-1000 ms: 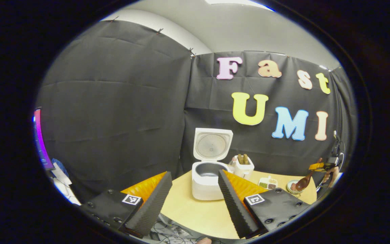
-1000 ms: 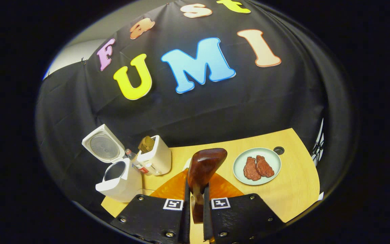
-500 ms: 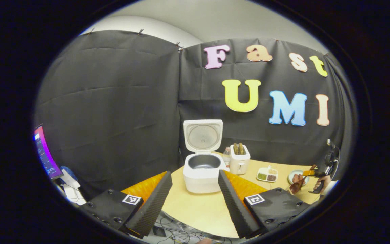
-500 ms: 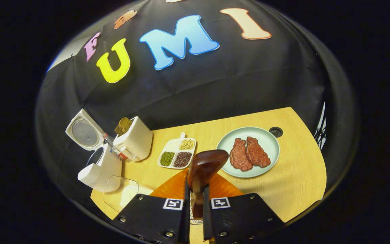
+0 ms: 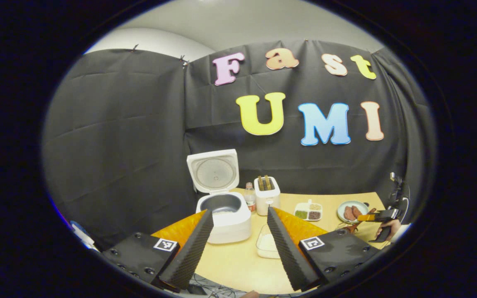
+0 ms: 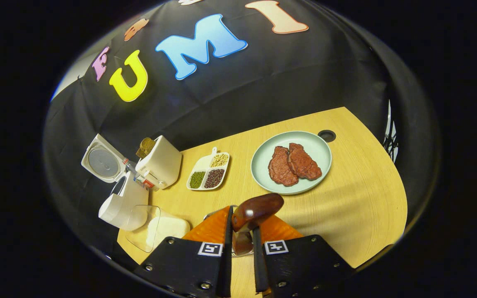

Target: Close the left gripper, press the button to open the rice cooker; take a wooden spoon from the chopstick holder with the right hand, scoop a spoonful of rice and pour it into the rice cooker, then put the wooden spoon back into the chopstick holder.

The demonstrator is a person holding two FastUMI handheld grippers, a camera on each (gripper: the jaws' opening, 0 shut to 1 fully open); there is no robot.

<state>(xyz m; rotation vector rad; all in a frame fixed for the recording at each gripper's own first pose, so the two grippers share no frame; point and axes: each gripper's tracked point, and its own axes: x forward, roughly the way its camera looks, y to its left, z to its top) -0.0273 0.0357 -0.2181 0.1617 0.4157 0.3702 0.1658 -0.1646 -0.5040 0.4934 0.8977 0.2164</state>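
Note:
The white rice cooker (image 5: 223,215) (image 6: 122,203) stands with its lid up at the table's back left. Beside it is the white chopstick holder (image 5: 266,194) (image 6: 158,162) with wooden utensils in it. A clear tub of rice (image 5: 268,244) (image 6: 155,231) lies in front of them. My right gripper (image 6: 240,236) is shut on the handle of a dark wooden spoon (image 6: 256,208), its bowl pointing forward over the table. My left gripper (image 5: 238,223) hangs open near the table's front edge, short of the cooker. The right gripper (image 5: 381,216) and its hand appear at the far right of the left gripper view.
A pale green plate (image 6: 317,142) (image 5: 340,210) with two pieces of meat sits at the back right. A white divided dish of beans (image 6: 207,174) (image 5: 309,210) lies between plate and holder. A small bottle (image 5: 249,196) stands beside the cooker. The table (image 6: 358,198) has a round hole near the plate.
The right gripper with the spoon has tipped lower toward the table, and the rice tub has come into view. The left gripper view has swung, so the cooker has shifted left.

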